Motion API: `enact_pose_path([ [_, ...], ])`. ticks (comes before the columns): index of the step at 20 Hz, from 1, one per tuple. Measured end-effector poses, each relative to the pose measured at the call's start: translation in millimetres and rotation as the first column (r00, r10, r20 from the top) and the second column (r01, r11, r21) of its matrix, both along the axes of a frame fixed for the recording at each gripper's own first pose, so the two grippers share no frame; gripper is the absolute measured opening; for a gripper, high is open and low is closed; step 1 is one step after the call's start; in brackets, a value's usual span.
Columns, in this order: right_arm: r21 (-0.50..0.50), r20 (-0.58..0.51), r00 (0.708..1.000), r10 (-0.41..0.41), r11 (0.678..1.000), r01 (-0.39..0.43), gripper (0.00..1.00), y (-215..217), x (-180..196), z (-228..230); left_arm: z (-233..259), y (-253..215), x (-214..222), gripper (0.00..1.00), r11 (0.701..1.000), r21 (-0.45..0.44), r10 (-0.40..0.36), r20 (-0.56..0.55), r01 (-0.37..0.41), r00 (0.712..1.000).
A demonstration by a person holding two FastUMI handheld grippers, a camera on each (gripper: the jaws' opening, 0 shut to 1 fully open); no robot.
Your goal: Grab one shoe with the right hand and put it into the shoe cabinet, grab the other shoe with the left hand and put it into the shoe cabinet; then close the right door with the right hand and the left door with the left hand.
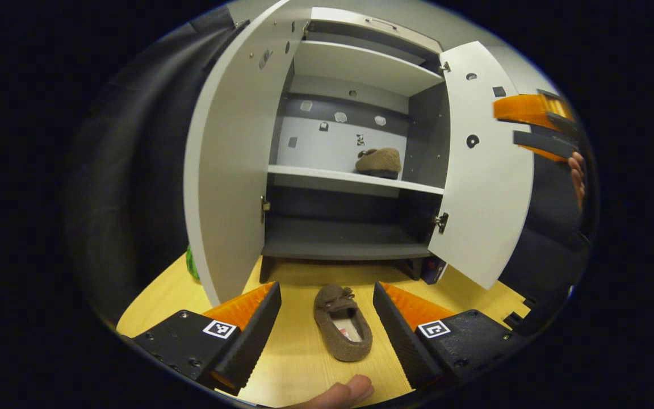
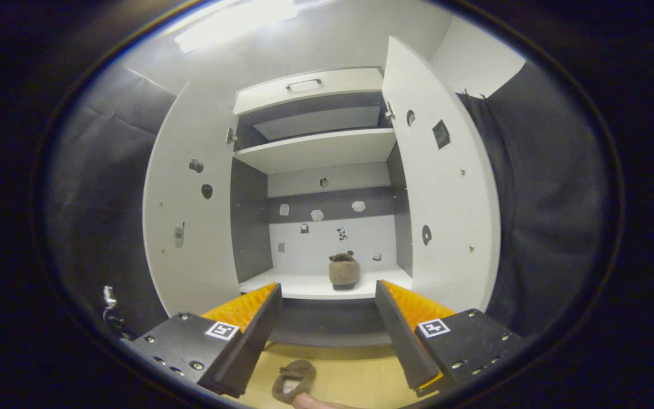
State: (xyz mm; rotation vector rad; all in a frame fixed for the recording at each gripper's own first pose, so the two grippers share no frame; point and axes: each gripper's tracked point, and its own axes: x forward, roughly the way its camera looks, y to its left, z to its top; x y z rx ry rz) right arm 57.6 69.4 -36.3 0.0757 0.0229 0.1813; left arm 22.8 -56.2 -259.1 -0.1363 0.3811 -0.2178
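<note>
Brown slippers, one on the shelf and one on the wooden floor

Pale wood-grain board forms the surface under the left gripper, whose fingers stand spread wide with nothing between them but air. Just ahead of that gap, and between the two fingers as seen from the left gripper view, a brown slipper lies on the board with its opening up and its toe pointing toward the cabinet. A fingertip shows at the very bottom edge, below the slipper.

Farther ahead stands the shoe cabinet, white outside and dark grey inside, with both doors swung open: the left door close on the gripper's left, the right door on its right. On the white middle shelf, toward the right, sits the second slipper. The dark lower shelf is beneath it. Beyond the right door, high on the right, the other gripper shows with a hand behind it.

The right gripper also has its fingers spread apart, holding nothing. It is raised and faces the middle shelf, where the shelved slipper stands straight ahead. Below, near the bottom edge, the floor slipper lies on the wood. Black cloth hangs on both sides of the cabinet, with a white wall above.
</note>
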Motion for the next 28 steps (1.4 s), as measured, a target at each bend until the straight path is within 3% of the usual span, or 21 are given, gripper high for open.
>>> enact_pose_path([
  [6, 0.060, 0.064, 0.995, -0.074, 0.996, 0.070, 0.99, -30, -48, -12, -91, -13, 23, 1.00, 1.000, 0.014, -0.005, -0.193, 0.007, 0.981],
  [9, 0.097, 0.069, 0.995, -0.070, 0.993, 0.063, 0.98, -32, -56, -24, -130, -18, 31, 1.00, 1.000, 0.018, -0.019, -0.274, 0.025, 0.962],
  [13, 0.091, 0.023, 0.998, -0.064, 0.994, 0.061, 0.99, -35, -49, -48, -158, -26, 42, 0.98, 0.997, 0.041, -0.047, -0.322, 0.063, 0.946],
  [16, 0.086, 0.000, 0.997, -0.073, 0.994, 0.073, 0.99, -40, -41, -62, -176, -13, 52, 0.94, 0.993, 0.117, 0.008, -0.337, 0.033, 0.941],
  [19, 0.103, -0.013, 0.998, -0.064, 0.993, 0.065, 0.99, -42, -42, -70, -180, -21, 56, 0.93, 0.994, 0.092, -0.022, -0.341, 0.056, 0.940],
  [22, 0.129, -0.007, 0.999, -0.046, 0.991, 0.047, 0.97, -43, -48, -70, -190, -23, 57, 0.81, 0.992, 0.100, -0.028, -0.379, 0.071, 0.925],
  [24, 0.172, 0.011, 0.999, -0.045, 0.984, 0.042, 0.98, -48, -55, -65, -196, -26, 60, 0.55, 0.993, 0.107, -0.003, -0.395, 0.050, 0.919],
  [25, 0.189, 0.020, 0.999, -0.044, 0.981, 0.039, 0.98, -51, -59, -63, -199, -31, 58, 0.56, 0.995, 0.087, -0.012, -0.411, 0.052, 0.911],
  [26, 0.200, 0.025, 0.999, -0.044, 0.979, 0.038, 1.00, -54, -63, -60, -201, -38, 57, 0.51, 0.997, 0.048, -0.031, -0.429, 0.057, 0.903],
  [27, 0.199, 0.029, 0.999, -0.040, 0.979, 0.034, 0.97, -57, -68, -60, -201, -38, 60, 0.42, 0.998, 0.048, -0.025, -0.428, 0.051, 0.903],
  [28, 0.189, 0.029, 0.999, -0.041, 0.981, 0.034, 0.97, -59, -73, -61, -200, -36, 61, 0.26, 0.996, 0.074, -0.019, -0.423, 0.056, 0.906],
])
